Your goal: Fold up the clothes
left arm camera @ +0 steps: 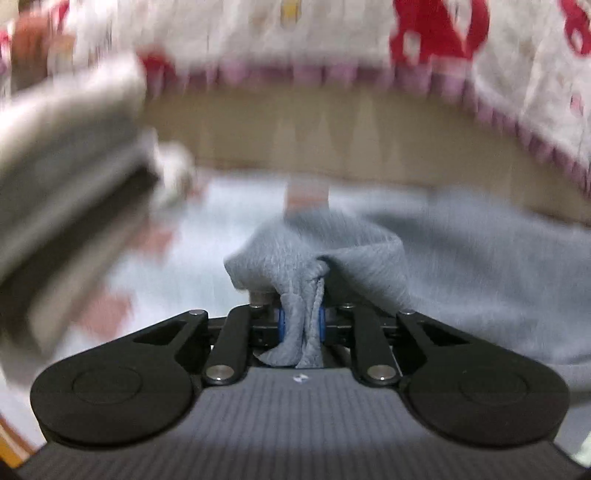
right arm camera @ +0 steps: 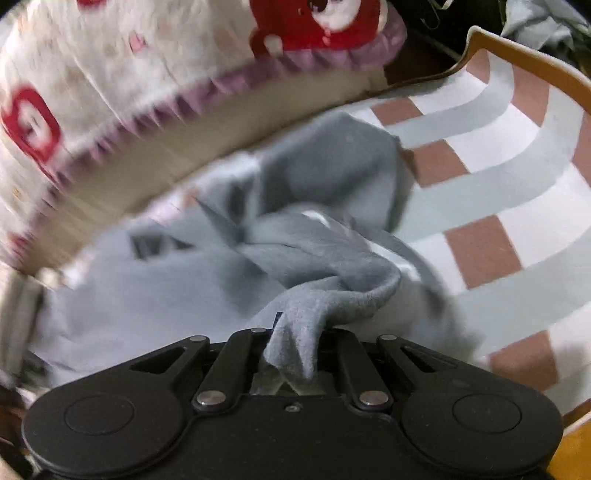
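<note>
A light blue-grey knit garment (left arm camera: 461, 258) lies crumpled on a checked cloth. My left gripper (left arm camera: 302, 325) is shut on a bunched edge of it, and fabric hangs down between the blue pads. In the right wrist view the same garment (right arm camera: 177, 280) spreads to the left, folded over itself in the middle. My right gripper (right arm camera: 293, 350) is shut on another pinched edge of the garment, which hides its fingertips. The other gripper's grey body (left arm camera: 62, 192) shows blurred at the left of the left wrist view.
The checked cloth (right arm camera: 517, 192), white, pale grey and brown, covers a wooden-edged table (right arm camera: 532, 62). A white quilt with red figures and a purple frill (right arm camera: 155, 74) hangs close behind the table, seen too as the quilt (left arm camera: 332, 33) across the top of the left wrist view.
</note>
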A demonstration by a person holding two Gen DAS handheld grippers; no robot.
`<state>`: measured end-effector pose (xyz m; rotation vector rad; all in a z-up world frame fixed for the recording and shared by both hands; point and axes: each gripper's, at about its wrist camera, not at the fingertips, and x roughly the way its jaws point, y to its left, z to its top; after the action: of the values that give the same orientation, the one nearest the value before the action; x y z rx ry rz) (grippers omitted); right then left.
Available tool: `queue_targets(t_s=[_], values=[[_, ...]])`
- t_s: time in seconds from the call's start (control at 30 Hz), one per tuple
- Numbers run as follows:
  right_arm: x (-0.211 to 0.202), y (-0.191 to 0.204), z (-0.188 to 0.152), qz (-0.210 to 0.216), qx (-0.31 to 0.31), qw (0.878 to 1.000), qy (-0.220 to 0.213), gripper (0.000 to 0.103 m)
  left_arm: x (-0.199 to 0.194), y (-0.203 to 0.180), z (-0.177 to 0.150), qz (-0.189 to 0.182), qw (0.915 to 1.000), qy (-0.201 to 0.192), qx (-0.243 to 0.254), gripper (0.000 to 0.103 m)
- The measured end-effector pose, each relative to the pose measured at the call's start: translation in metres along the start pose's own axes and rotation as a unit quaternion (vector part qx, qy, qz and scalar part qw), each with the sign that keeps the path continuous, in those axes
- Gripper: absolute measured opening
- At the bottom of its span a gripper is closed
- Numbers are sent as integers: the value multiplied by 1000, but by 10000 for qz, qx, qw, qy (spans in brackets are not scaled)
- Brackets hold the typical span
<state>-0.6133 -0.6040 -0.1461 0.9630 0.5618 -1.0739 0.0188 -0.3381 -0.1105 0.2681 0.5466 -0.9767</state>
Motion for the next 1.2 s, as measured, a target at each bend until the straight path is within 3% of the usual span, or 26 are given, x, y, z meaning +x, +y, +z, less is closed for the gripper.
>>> queue_targets(t_s=[0.1,0.2,0.27,0.37,0.43,0.5,0.53,0.63,0.67,0.73,0.8,0.87,0.93,1.1,1.2], values=[[-10,32,34,-236,18,9979,-609,5,-9,19,49,235,9981,-572,50,13],[-45,90,82,53,-385,9885,-1465,4,-29,35,102,379,9931,-1107,32,13],[-74,124,103,332,-670,9763,-2032,4,-56,43,135,527,9852,-1628,57,13],[-122,150,110,715,-877,9565,-2690,3,-111,63,162,576,9693,-2388,-93,12],[-137,153,90,819,-1154,9542,-2636,3,-150,83,156,345,9625,-2653,-443,12],[-150,155,67,901,-1451,9526,-2516,3,-174,98,125,101,9675,-2451,-615,13],[-145,149,49,822,-1640,9576,-2222,3,-181,103,104,40,9728,-2228,-639,13],[-93,127,-2,332,-1992,9762,-789,4,-167,118,16,21,9918,-958,-840,13],[-66,118,-21,153,-1980,9799,-206,4,-155,124,-16,34,9937,-502,-1002,13],[-24,103,-56,-84,-2058,9772,508,4,-133,128,-74,282,9934,29,-1111,13],[-23,105,-59,-180,-2242,9722,646,3,-118,121,-111,616,9924,214,-1043,12],[-27,108,-57,-259,-2437,9669,716,3,-118,110,-119,806,9911,230,-1038,12],[-31,112,-54,-338,-2631,9610,786,3,-127,107,-104,730,9932,221,-877,12],[-41,120,-49,-534,-3109,9441,959,3,-159,106,-55,184,9970,163,-730,13],[-69,117,-51,-747,-3183,9406,911,3,-166,93,-61,6,9979,358,-548,13]])
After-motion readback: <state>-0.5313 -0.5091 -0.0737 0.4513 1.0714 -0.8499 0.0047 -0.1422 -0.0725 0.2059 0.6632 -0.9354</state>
